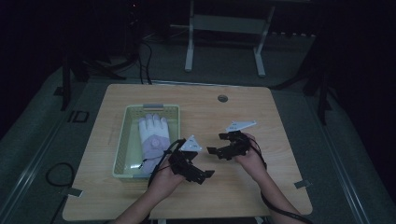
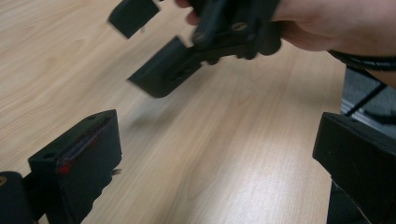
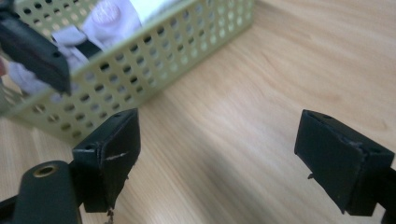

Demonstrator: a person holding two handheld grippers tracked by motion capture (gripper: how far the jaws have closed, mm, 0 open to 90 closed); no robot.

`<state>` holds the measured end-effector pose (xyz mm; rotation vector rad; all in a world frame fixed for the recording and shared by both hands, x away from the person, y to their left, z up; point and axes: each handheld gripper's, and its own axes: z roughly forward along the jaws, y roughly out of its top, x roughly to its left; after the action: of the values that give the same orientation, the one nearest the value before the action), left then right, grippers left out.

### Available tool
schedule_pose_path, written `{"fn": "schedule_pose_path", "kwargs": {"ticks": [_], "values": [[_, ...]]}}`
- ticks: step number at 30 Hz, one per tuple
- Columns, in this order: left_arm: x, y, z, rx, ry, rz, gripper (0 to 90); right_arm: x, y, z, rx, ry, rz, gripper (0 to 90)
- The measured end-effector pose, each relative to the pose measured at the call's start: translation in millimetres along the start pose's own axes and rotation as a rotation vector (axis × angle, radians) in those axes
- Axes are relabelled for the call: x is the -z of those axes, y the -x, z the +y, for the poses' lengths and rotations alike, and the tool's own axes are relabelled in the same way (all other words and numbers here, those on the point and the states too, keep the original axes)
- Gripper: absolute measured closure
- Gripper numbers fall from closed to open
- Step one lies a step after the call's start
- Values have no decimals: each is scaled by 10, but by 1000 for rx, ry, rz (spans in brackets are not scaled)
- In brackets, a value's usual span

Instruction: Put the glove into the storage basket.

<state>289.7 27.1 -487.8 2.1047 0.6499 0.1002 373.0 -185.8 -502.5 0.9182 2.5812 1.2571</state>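
Note:
A pale green perforated basket (image 1: 122, 140) stands on the left half of the wooden table (image 1: 261, 112). A white glove (image 1: 153, 135) lies inside it, fingers pointing away from me. In the high view my left gripper (image 1: 204, 176) is just right of the basket's near corner, open and holding nothing. My right gripper (image 1: 216, 143) sits a little farther right, aimed left toward the basket, open and holding nothing. The left gripper view has its own gripper (image 2: 219, 158) wide open over bare wood, with the right gripper (image 2: 187, 60) ahead. In the right gripper view its gripper (image 3: 226, 154) faces the basket (image 3: 154, 60) and glove (image 3: 112, 23).
A round cable hole (image 1: 222, 98) is near the table's far edge. A white desk frame (image 1: 224, 28) stands on the dark floor behind, and cables (image 1: 58, 175) lie at the left. Bare wood lies right of and in front of both grippers.

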Motion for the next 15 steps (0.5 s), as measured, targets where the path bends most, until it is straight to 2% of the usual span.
{"fn": "schedule_pose_path", "kwargs": {"ticks": [5, 9, 12, 15], "values": [[-159, 85, -9, -4, -24, -54, 15, 27, 38, -146, -17, -2, -1, 143], [-267, 157, -19, -13, -25, -76, 15, 43, 70, -271, -27, -25, -9, 143], [-355, 222, -39, -37, -39, -89, 15, 63, 104, -370, -34, -33, -10, 143], [-454, 257, -84, -42, -55, -104, 15, 103, 140, -458, -45, -15, -8, 143]]}}
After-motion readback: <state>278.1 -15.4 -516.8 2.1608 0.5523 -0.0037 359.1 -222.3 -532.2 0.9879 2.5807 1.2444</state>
